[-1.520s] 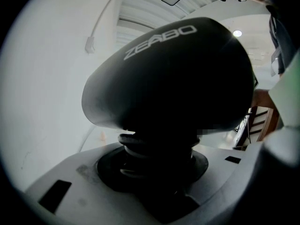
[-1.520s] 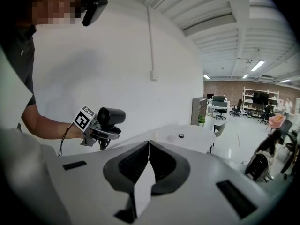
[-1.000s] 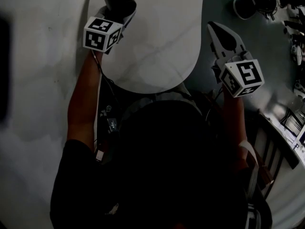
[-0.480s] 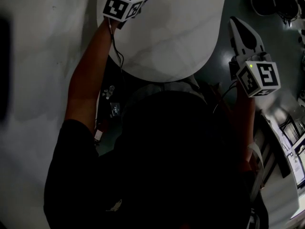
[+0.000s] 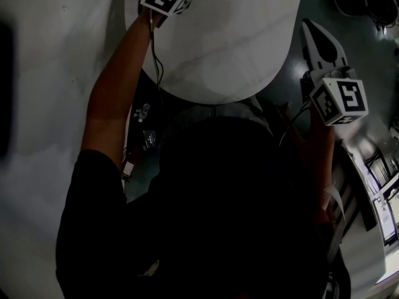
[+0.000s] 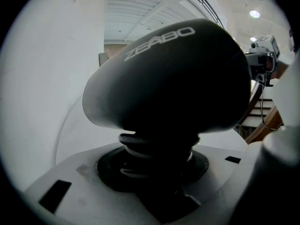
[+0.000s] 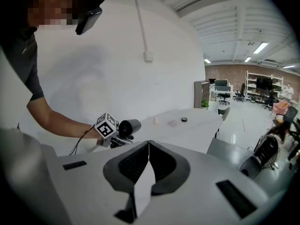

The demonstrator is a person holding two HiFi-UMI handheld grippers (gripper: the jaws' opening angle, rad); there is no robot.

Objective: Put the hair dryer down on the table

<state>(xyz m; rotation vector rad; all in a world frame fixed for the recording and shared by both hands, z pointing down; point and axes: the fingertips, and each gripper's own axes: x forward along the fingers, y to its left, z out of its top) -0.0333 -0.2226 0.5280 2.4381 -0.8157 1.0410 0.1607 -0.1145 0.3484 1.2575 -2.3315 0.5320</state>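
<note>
- Over the left end of the white desk (image 5: 230,48), the left tool (image 6: 154,170) holds the black hair dryer (image 6: 168,74). Its jaws are closed partway onto the ribbed neck just under the barrel.
- Across the left gripper view the barrel lies sideways and fills most of the frame. Pale lettering on its upper side reads ZEABO.
- From the right gripper view, the dryer's round mouth faces the camera, just beside the left tool's marker cube (image 7: 106,125). It sits low at the desk's near end, and whether it touches the surface cannot be told.
- Seen from the head, only that marker cube shows, at the top edge above the desk's left rim. The dryer itself is cut off by the frame there.
- A bare forearm (image 5: 115,98) reaches up along the desk's left side to the left tool.
- Off the desk's right edge, the right tool (image 7: 148,145) has its jaws together at the tips with nothing between them, well apart from the dryer.
- Toward the desk's far end lie three small things: a white piece (image 7: 155,120), a flat pale scrap (image 7: 172,123) and a dark round disc (image 7: 184,119).
</note>
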